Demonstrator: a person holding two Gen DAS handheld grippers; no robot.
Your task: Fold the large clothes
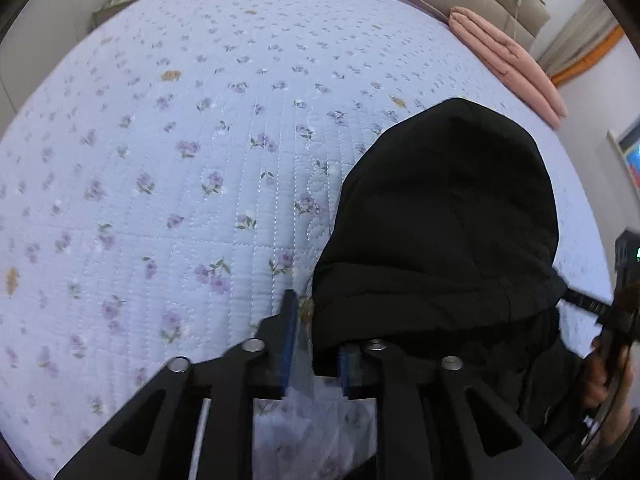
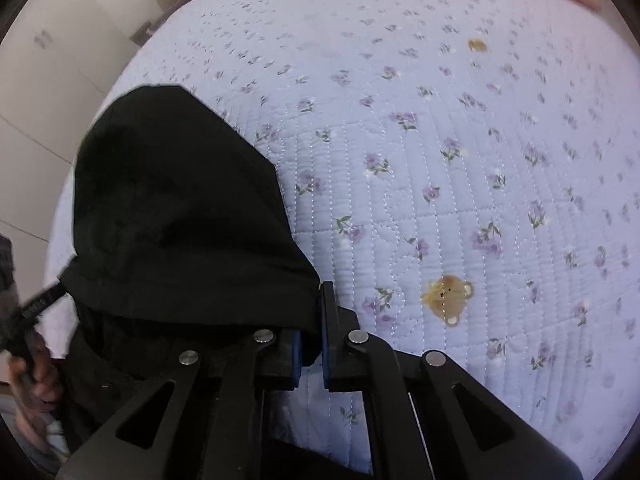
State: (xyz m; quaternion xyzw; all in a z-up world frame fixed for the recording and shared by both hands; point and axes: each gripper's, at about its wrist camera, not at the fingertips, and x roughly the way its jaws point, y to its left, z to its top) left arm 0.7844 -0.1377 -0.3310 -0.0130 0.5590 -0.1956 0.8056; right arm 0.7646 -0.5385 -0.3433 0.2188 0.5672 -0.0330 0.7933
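Folding looks barely begun: the black hooded coat (image 1: 440,216) lies with its hood spread on the bed (image 1: 180,140) just ahead of both tools, right gripper (image 2: 310,354) clenched on its edge, left gripper (image 1: 316,354) pinching the other edge.

no text, label, brand or number can be read in either view. a black strap (image 2: 42,300) beside the black hooded garment (image 2: 180,216) carries pale marks, too blurred to make out. the quilted bedspread (image 2: 460,184) bears only printed flowers and a small bear figure (image 2: 448,294).
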